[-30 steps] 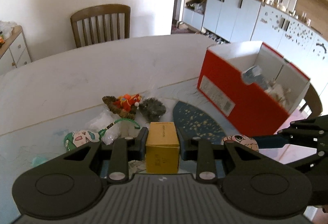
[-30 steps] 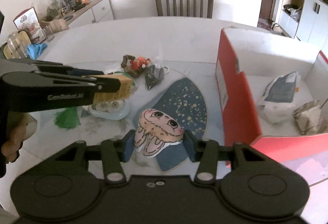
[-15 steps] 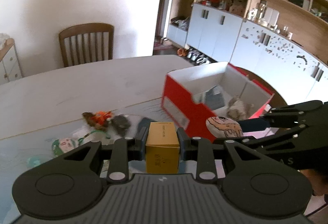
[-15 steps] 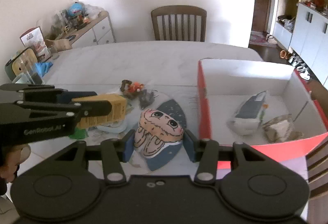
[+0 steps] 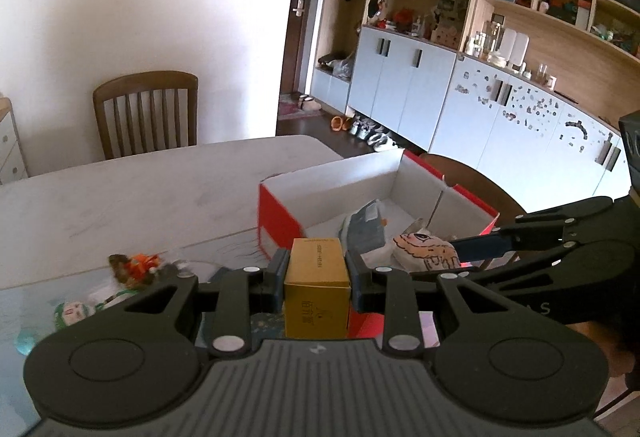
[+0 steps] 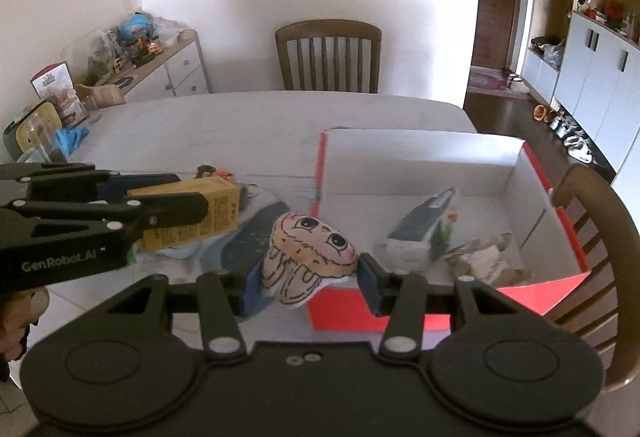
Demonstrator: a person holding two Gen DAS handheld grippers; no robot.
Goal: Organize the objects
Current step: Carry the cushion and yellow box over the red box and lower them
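Observation:
My left gripper (image 5: 316,277) is shut on a small golden-yellow carton (image 5: 317,287), held above the table near the front wall of the red box (image 5: 276,221). In the right wrist view that same carton (image 6: 218,211) shows at the left, clamped by the left gripper (image 6: 180,209). My right gripper (image 6: 310,277) is shut on a soft pouch with a cartoon face (image 6: 308,255), lifted over the near corner of the red box (image 6: 440,311). From the left wrist view the pouch (image 5: 426,251) and the right gripper (image 5: 486,245) hang over the box.
Inside the white-lined box lie a grey-blue packet (image 6: 422,225) and a crinkled foil bag (image 6: 480,257). A dark blue speckled cloth (image 6: 250,241), an orange plush toy (image 5: 136,267) and a green-white pouch (image 5: 74,313) rest on the table. Wooden chairs (image 6: 330,57) stand behind and at the right.
Both grippers have risen and swung right toward the red box, carrying the carton and the face pouch. The box now sits directly ahead of both, its inside in view.

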